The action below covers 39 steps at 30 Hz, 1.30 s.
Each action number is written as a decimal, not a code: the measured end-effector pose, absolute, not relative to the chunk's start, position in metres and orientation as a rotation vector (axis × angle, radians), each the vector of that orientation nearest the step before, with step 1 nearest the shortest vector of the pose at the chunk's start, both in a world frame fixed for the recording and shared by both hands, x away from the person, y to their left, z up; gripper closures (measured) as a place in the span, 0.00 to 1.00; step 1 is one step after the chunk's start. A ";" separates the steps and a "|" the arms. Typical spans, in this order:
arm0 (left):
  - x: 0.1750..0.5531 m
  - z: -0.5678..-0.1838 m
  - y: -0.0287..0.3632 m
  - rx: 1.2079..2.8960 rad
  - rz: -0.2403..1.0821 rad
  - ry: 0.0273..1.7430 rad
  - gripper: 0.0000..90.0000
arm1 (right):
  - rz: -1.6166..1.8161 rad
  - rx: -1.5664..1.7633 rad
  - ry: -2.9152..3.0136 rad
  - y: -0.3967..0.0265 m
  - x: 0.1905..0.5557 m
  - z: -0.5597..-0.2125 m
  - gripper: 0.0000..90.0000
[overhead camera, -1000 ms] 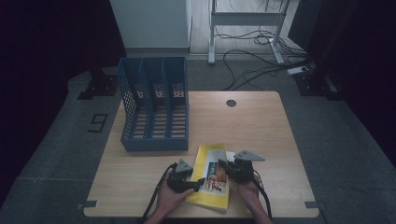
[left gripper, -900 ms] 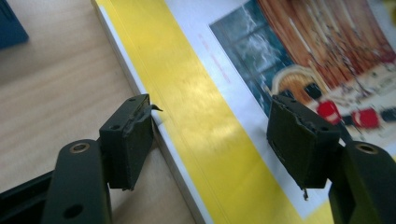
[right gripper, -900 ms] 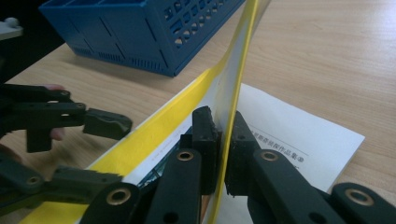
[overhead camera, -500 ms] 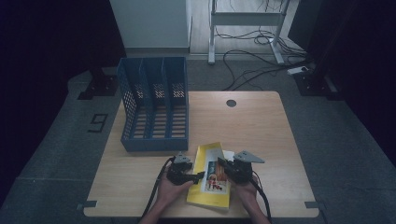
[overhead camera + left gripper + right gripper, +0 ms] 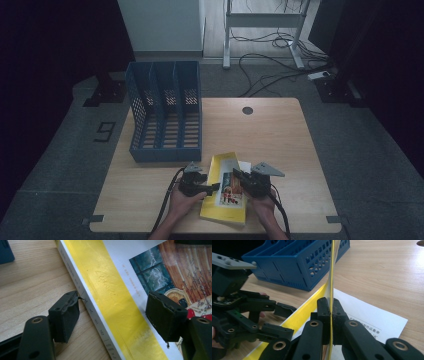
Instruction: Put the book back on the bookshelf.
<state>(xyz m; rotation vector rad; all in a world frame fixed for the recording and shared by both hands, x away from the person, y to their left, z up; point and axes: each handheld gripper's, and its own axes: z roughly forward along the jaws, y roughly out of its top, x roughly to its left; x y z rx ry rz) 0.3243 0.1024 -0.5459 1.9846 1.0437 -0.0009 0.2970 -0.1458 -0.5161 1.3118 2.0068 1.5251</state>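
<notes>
Dim room, grey carpet, loose cables by a metal frame beyond the light wooden table (image 5: 280,130). A blue plastic file rack with 3 slots (image 5: 167,112) stands at the table's far left. Near the front edge, between the 2 hands, lies a thin yellow-covered book with a picture on its front (image 5: 225,187).

Right gripper (image 5: 331,312): jaws together, clamped on the raised front cover of the book. The cover runs up between the pads as a thin yellow sheet, standing nearly on edge in the right gripper view, with a white printed page (image 5: 372,315) exposed flat beneath it.

Left gripper (image 5: 115,315): jaws apart and just been opening. They straddle the book's spine edge, 1 pad over bare wood, the other above the picture; neither presses on the book. In the high view this gripper (image 5: 212,187) sits at the book's left edge.

Judged step: book held by its cover alone while the left gripper lines up for a grip at the spine.

Risks:
- Cover is thin and bowed — a pull from the right gripper could crease or tear it at the hinge.
- Book is unpinned on the left; it could slide or swing.
- Left jaws closing off-line could catch only the cover edge, or shove the spine away.
</notes>
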 end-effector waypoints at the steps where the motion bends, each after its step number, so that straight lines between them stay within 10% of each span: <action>1: 0.324 -0.546 0.102 1.980 -0.007 1.044 0.29 | 1.530 1.308 2.002 -0.146 0.296 -0.515 0.98; 39: 0.323 -0.548 0.096 1.956 -0.100 1.029 0.28 | 1.546 1.178 2.046 -0.147 0.287 -0.505 0.98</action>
